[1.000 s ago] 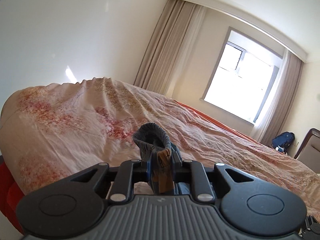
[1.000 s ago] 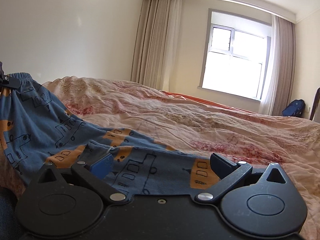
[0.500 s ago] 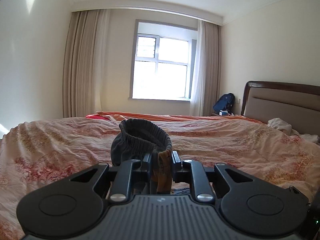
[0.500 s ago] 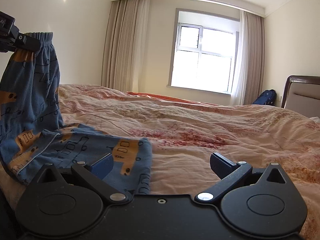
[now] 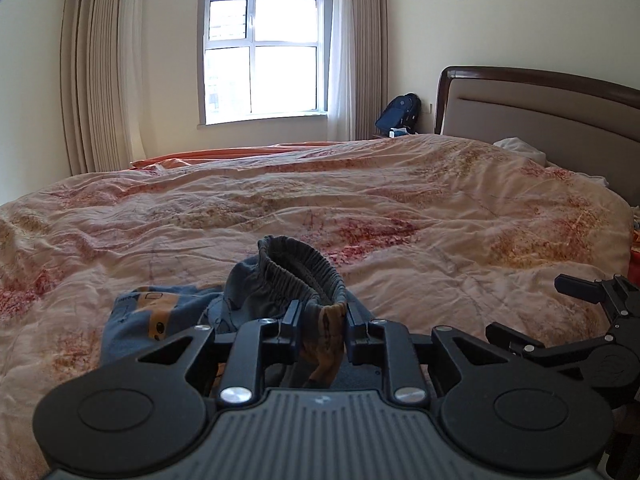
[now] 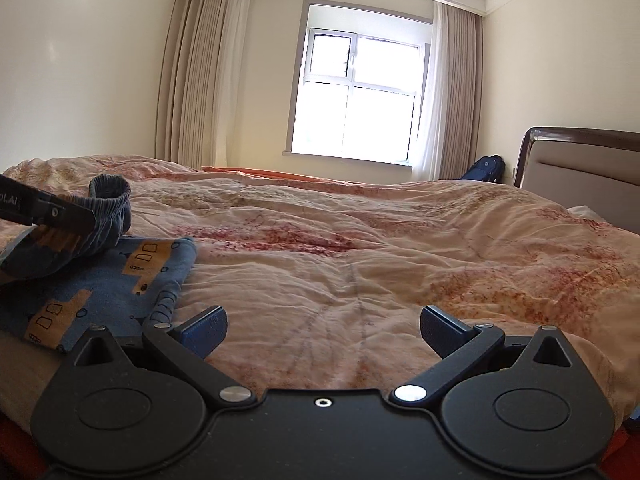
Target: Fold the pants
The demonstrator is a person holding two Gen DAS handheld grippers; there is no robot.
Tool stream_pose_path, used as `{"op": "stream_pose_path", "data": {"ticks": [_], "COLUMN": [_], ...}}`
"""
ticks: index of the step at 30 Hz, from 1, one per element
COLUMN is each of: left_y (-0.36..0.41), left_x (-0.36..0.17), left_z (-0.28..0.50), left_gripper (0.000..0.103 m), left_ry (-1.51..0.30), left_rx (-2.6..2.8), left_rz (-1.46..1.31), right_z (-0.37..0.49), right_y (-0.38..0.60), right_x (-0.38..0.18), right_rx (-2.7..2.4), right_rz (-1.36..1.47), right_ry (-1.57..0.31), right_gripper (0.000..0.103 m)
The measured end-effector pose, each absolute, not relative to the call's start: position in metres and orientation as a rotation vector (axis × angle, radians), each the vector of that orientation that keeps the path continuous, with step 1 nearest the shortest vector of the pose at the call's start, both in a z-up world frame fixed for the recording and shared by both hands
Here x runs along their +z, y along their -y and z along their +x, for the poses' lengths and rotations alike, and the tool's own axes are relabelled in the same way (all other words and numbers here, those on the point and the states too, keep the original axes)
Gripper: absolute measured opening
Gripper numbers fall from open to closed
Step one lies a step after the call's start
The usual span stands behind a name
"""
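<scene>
Pants [image 6: 100, 280], soft blue printed cotton, lie lower left on the floral quilt [image 6: 360, 248]; left gripper [image 5: 320, 316] clamps their elastic waistband. Right gripper [image 6: 322, 326] gapes empty. Light, floppy; grip hems.

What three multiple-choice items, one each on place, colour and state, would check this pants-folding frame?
1. Where do the pants lie?
A. on the windowsill
B. on the bed's floral quilt
C. on the floor

2. What colour is the pants' main fabric?
A. blue with orange patches
B. plain white
C. green stripes

3. How does the right hand-held gripper stand?
A. shut on the waistband
B. shut on the quilt
C. open, holding nothing

Answers: 1 B, the fabric rests on the quilt near its front edge. 2 A, blue cloth with orange printed shapes shows in the right wrist view. 3 C, its fingers are spread over bare quilt, while the left hand-held gripper clamps the elastic waistband.
</scene>
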State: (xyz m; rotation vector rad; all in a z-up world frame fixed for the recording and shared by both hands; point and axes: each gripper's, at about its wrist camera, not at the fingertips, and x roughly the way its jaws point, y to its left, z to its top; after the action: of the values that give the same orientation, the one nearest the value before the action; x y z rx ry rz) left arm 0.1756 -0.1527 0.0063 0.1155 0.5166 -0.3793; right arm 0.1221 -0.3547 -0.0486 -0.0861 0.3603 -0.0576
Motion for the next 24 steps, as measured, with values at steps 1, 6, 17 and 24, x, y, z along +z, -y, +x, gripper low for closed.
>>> {"op": "stream_pose_path", "data": {"ticks": [1, 6, 17, 24], "left_y": [0.153, 0.154, 0.136, 0.144], "left_x": [0.004, -0.001, -0.009, -0.024], "left_z": [0.176, 0.173, 0.143, 0.12], "left_gripper": [0.026, 0.04, 0.097, 0.1], "left_ry": [-0.528, -0.553, -0.502, -0.44], "left_rx": [-0.383, -0.401, -0.311, -0.248], "left_rz": [0.114, 0.089, 0.171, 0.412], "right_z": [0.121, 0.12, 0.116, 0.125], "right_y": [0.356, 0.363, 0.357, 0.357], "right_x": [-0.049, -0.049, -0.049, -0.046], "right_rx": [-0.059, -0.068, -0.039, 0.114], "right_rz": [-0.087, -0.082, -0.038, 0.165], "right_ry": [-0.362, -0.362, -0.384, -0.435], "right_gripper": [0.103, 0.103, 0.103, 0.103]}}
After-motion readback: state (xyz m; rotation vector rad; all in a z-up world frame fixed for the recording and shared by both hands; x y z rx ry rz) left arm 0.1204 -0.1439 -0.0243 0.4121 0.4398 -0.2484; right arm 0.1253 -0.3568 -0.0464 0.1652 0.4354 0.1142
